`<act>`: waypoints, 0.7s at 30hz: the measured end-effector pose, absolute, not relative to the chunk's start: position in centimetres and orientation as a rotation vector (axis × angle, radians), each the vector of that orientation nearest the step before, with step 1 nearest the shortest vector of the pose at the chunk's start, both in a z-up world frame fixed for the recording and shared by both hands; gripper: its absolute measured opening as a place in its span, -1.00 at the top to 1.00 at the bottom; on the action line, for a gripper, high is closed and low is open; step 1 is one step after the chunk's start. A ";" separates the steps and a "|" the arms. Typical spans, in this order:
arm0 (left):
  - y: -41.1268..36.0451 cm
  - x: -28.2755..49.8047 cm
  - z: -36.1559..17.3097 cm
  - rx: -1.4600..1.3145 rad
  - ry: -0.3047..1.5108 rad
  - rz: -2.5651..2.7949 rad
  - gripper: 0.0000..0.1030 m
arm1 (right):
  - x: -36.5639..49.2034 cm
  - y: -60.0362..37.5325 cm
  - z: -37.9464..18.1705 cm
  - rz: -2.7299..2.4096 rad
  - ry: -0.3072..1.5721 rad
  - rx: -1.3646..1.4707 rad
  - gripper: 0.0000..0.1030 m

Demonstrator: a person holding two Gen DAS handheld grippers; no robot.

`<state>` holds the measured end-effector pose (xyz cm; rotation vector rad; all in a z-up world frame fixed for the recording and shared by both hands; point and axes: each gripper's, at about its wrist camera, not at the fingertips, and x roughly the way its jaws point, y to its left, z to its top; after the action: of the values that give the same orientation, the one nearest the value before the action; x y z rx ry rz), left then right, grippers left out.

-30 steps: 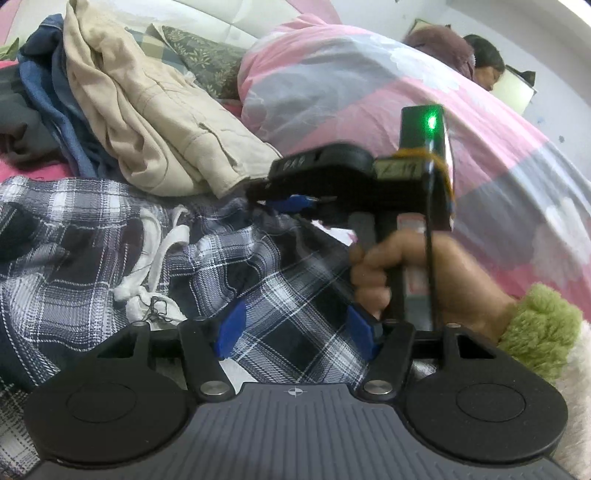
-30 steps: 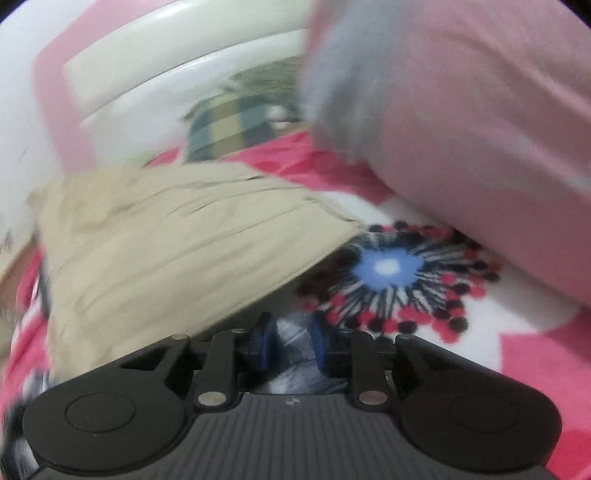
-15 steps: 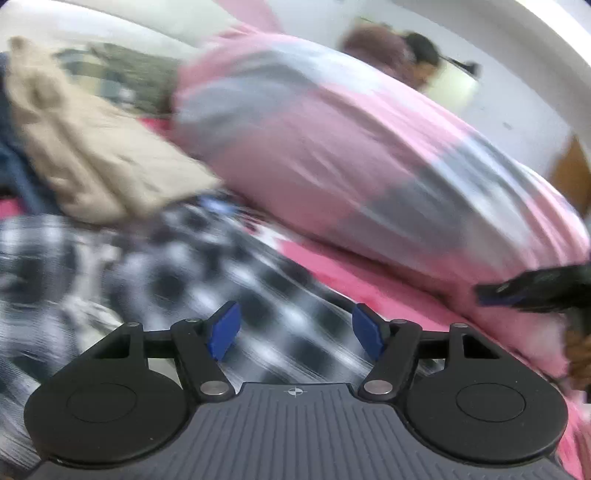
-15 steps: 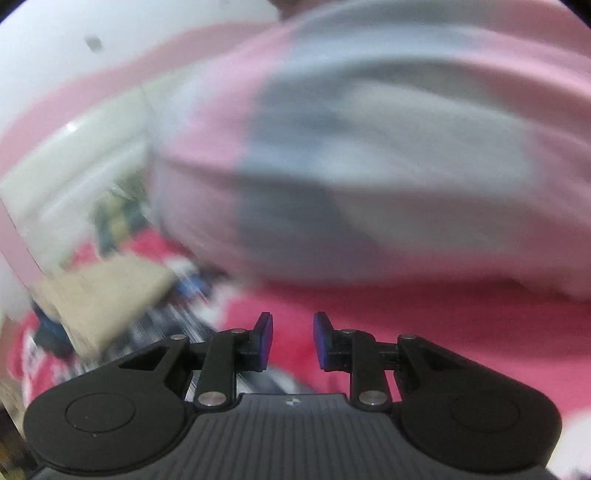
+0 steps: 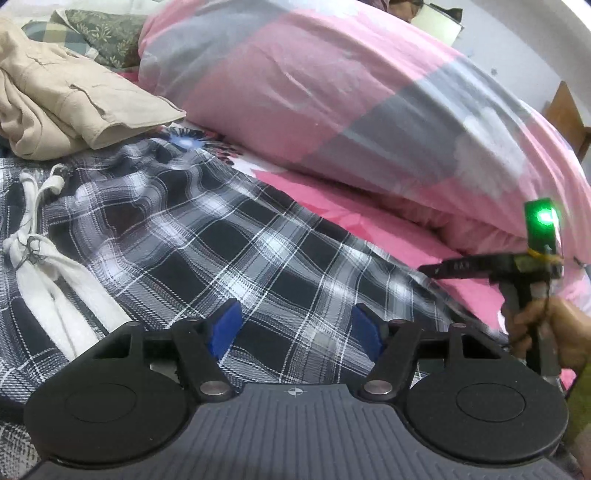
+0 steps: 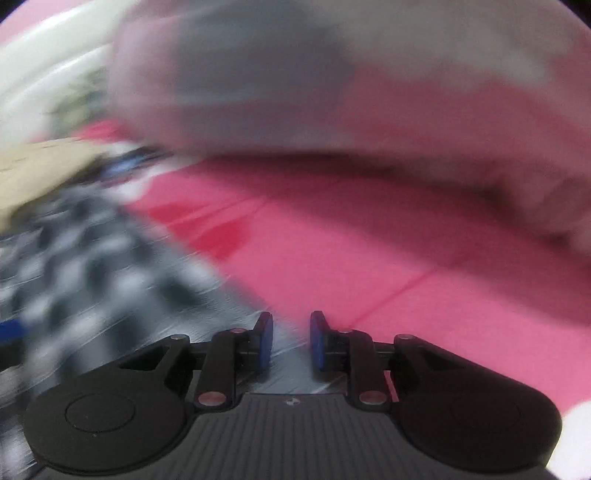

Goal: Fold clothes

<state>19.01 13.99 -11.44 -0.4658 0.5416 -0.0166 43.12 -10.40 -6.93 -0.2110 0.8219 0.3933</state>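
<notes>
A black-and-white plaid garment with a white drawstring lies spread over the bed. My left gripper hovers low over its near part, open, with only the cloth below showing between the blue pads. In the same view my right gripper, held by a hand, hangs at the garment's right edge. The right wrist view is blurred. There the right gripper has a narrow gap and its jaws are closing. The plaid garment edge lies under it, and nothing is pinched between the pads.
A crumpled beige garment lies at the back left, with patterned pillows behind it. A bulky pink-and-grey quilt runs along the far side. Bare pink sheet shows between the quilt and the plaid garment.
The right gripper has swung from the beige garment, rightward across the bed, to the plaid garment's right edge. The left view has turned right, and its jaws look no wider.
</notes>
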 end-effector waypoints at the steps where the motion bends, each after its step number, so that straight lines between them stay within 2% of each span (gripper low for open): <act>1: 14.0 19.0 -11.5 -0.469 0.540 -0.020 -0.30 | 43.2 -11.3 -6.3 0.351 0.810 -0.176 0.55; 3: 13.9 19.1 -11.4 -0.475 0.537 -0.024 -0.30 | 43.2 -13.4 -4.8 0.283 0.791 -0.086 0.54; 6: 13.7 19.0 -11.2 -0.471 0.523 -0.029 -0.30 | 38.5 -18.3 0.4 0.277 0.661 0.009 0.52; 10: 13.3 18.4 -10.4 -0.446 0.488 -0.035 -0.30 | 27.3 -26.5 8.8 0.263 0.481 0.082 0.51; 14: 11.7 17.2 -8.5 -0.381 0.421 -0.075 -0.31 | 15.3 -33.0 14.8 0.206 0.406 0.028 0.47; 18: 8.2 17.0 -6.6 -0.341 0.441 -0.186 -0.31 | 7.0 -36.1 16.5 0.111 0.410 -0.041 0.43; 21: 5.2 17.8 -6.5 -0.307 0.490 -0.292 -0.31 | 4.0 -38.0 14.1 0.066 0.475 0.030 0.30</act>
<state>17.76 5.15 -6.51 -0.3072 0.4901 -0.2925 4.03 -38.02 14.07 0.0298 0.4752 0.0659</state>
